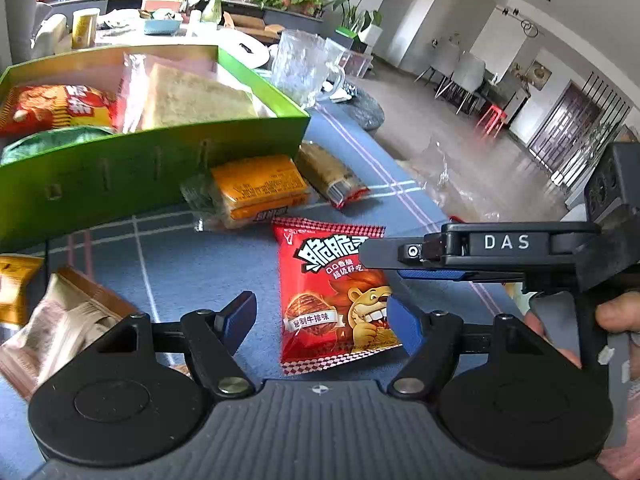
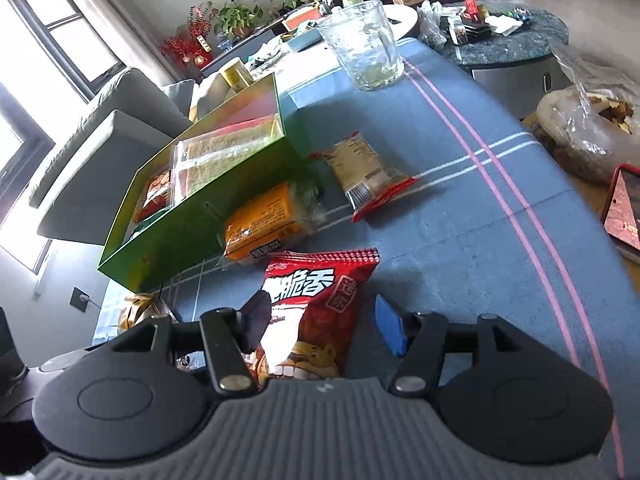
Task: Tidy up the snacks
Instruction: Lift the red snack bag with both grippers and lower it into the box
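Broadly, a blue striped tablecloth (image 2: 460,216) carries a green box (image 1: 152,168) already holding snack packs; beside its wall lie an orange packet (image 1: 256,188) and a tan red-ended packet (image 2: 362,168); nearer sits the red lion snack bag (image 1: 332,296); the left gripper (image 1: 324,316) hangs spread wide around it; the right gripper (image 2: 324,322) likewise straddles the bag with fingers parted, not pinching; a glass mug (image 2: 364,44) stands well apart.

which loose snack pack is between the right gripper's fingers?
The red lion-print pack, sitting between the open right gripper fingers. The orange pack and tan pack lie farther off.
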A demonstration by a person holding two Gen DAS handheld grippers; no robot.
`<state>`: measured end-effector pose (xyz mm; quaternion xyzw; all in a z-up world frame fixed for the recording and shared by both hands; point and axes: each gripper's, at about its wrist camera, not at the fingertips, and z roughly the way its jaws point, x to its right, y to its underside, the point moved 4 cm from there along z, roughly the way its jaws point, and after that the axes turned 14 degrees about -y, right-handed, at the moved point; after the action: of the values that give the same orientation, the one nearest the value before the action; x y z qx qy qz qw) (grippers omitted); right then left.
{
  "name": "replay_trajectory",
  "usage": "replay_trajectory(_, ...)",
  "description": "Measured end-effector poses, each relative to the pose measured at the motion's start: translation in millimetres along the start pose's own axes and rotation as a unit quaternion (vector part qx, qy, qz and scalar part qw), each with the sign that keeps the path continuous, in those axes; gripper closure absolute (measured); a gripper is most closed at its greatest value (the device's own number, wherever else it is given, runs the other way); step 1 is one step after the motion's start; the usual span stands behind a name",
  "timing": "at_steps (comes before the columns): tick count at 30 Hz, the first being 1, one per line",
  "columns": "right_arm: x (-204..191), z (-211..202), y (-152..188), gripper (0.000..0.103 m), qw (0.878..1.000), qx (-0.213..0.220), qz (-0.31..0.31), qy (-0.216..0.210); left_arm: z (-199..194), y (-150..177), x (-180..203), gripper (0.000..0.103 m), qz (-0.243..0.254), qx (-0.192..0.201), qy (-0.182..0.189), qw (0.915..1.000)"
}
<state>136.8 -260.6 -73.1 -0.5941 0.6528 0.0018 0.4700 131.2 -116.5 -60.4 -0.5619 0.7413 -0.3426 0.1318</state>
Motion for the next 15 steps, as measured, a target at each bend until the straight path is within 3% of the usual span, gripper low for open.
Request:
replay_trajectory(5, 2.4, 7.5, 2.1, 0.037, 1.000, -0.014, 0.018, -0.005, 18.0, 5.1, 6.5, 0.035, 0.012, -0.018, -0.004, 0.9998)
replay_trajectory(9, -2.9, 15.6, 7.9, 0.036, 1.000, -0.026, 0.007, -0.010, 15.0, 9.7, 16.7, 0.050, 0.026, -0.014, 0.019, 0.9994)
replay_trajectory(15, -25.3, 7.4, 9.2, 0.039, 0.999, -0.013, -0.039, -0.005, -20.8, 6.4, 21.7, 0.051, 0.040, 0.039, 0.006, 0.9984)
